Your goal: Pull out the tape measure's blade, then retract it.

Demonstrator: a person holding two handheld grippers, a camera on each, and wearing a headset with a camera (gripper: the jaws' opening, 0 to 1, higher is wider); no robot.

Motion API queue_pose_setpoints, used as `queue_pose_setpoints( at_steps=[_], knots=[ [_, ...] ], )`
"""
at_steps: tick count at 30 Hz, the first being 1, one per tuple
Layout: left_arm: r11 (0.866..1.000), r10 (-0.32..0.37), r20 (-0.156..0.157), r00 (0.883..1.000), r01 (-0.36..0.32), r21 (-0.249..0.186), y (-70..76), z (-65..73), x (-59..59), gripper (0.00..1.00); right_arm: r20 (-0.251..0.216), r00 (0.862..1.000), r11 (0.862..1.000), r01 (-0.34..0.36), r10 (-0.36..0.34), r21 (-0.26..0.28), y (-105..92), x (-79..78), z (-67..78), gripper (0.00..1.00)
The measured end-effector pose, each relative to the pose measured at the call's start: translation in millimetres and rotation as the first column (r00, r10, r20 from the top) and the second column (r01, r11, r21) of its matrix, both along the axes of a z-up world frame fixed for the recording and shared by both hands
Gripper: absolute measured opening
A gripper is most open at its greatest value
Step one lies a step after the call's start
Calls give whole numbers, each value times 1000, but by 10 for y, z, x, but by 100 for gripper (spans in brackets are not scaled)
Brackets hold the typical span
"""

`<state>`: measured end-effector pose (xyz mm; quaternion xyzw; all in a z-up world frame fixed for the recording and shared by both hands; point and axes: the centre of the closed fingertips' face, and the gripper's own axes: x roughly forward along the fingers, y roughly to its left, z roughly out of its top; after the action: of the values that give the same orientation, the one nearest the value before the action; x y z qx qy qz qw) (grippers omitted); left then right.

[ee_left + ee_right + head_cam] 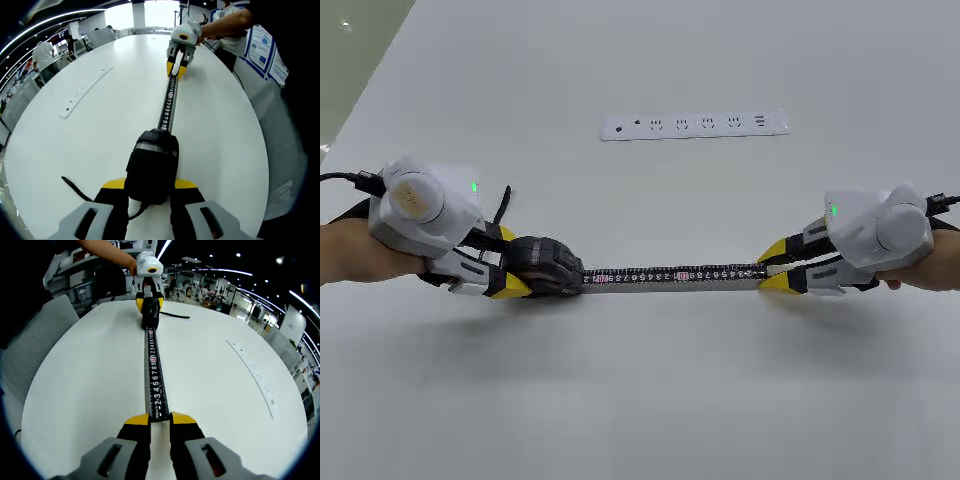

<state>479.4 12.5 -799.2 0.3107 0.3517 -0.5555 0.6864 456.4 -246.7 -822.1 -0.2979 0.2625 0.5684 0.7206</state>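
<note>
A black tape measure case (542, 267) lies on the white table, and my left gripper (510, 262) is shut on it; the left gripper view has the case (152, 166) between the yellow-tipped fingers (114, 184). Its blade (670, 274) is drawn out to the right, flat above the table, printed with black numbers. My right gripper (776, 266) is shut on the blade's end. In the right gripper view the blade (154, 380) runs from the gripper (160, 417) to the far case (150, 316). The left gripper view has the blade (169, 104) reaching the right gripper (176, 71).
A white power strip (694, 125) lies on the table beyond the blade, also seen as a power strip (84, 91) and a power strip (254, 374). A black wrist strap (75, 186) trails from the case. Chairs and people stand around the table's edge.
</note>
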Motion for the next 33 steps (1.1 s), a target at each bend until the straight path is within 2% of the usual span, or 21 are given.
queue_pose_setpoints(
  at_steps=[8,11,23,33],
  knots=[
    [1000,-11,-2,1000,11,15,-5,-2,0,29,2,1000,1000,3,-3,-18,-46,0,-3,12],
    [1000,-19,-6,1000,19,24,-5,-5,0,29,-10,1000,1000,2,-2,-23,-42,-16,-10,13],
    [1000,-11,-12,1000,11,25,-29,8,-6,30,-2,1000,997,-18,18,-71,-41,18,-12,14],
    [999,-13,-9,1000,13,29,-28,7,-5,30,-13,1000,997,8,-9,-75,-67,31,-11,16]
  ],
)
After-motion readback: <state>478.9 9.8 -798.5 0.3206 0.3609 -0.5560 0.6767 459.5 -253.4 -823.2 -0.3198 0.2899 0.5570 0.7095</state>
